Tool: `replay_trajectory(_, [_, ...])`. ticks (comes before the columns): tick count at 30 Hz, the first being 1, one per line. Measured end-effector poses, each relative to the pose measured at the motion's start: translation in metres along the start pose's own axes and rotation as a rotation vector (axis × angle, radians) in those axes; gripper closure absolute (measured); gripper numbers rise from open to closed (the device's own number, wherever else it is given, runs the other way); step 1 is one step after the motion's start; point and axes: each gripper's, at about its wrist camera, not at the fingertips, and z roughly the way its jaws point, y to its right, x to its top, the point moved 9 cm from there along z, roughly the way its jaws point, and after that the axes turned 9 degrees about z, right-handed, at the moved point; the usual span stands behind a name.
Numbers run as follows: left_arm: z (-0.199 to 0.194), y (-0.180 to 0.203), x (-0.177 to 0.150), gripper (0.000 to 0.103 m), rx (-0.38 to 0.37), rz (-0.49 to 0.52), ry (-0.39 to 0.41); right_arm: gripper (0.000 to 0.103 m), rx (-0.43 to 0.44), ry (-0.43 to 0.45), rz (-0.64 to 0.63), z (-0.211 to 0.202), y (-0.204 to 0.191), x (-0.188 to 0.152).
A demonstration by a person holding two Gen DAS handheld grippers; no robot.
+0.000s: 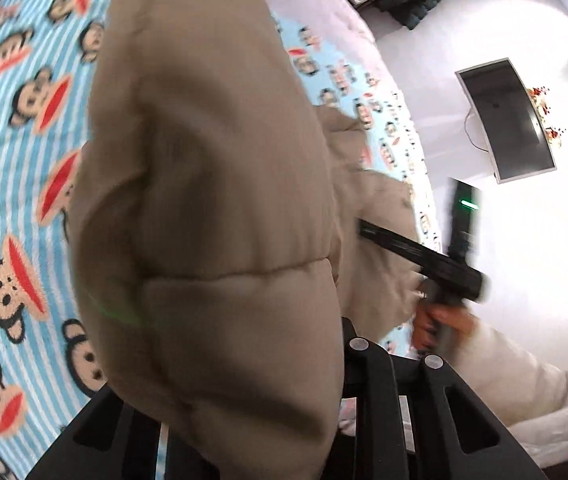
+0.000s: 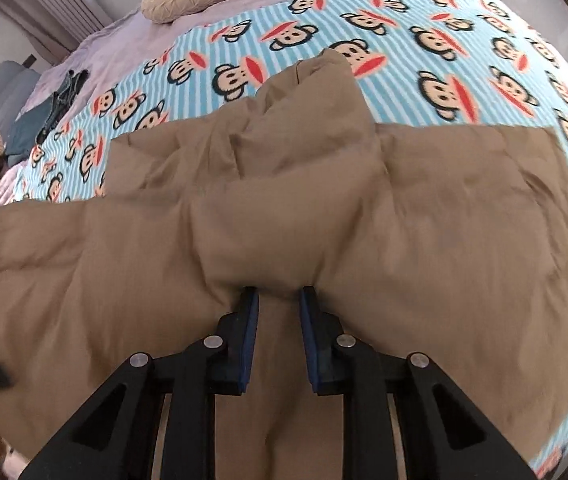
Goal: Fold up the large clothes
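On the bed (image 2: 424, 20), tan padded coat (image 2: 284, 200) is lying spread; right hand-held gripper (image 2: 278, 294) is pinching a fold, left hand-held gripper (image 1: 252, 420) is gripping a lifted section.

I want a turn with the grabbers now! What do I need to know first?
Left gripper: shut on a raised fold of the tan coat; the fabric hides its fingers.
Right gripper: shut on the coat's near edge, blue fingers pinching a bunch of it.
The coat lies spread across the monkey blanket on the bed, one part bunched up in the middle.
Done: both grips are taken.
Left: the folding itself; no neat fold shows yet. Probably carry the gripped parts over the rest, then flatten.
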Motion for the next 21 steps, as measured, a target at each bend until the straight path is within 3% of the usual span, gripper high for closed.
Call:
replay_trajectory(8, [0.021,0.126,0.039,0.075,0.011,0.069,0.024,0.085,0.126,-0.083,0.060,0.051,0.006,0.032])
replay_trajectory(11, [0.043,0.154,0.051,0.075,0.056,0.101,0.024,0.086,0.185,-0.130,0.105,0.062,0.011,0.034])
replay_trajectory(17, [0.070,0.174,0.051,0.075,0.040,0.111,-0.032,0.086,0.313,-0.164,0.201,0.009,0.043,0.016])
replay_trajectory(21, [0.081,0.183,0.052,0.075,0.042,0.114,-0.053,0.086,0.457,-0.216,0.283,-0.030,0.072,-0.041])
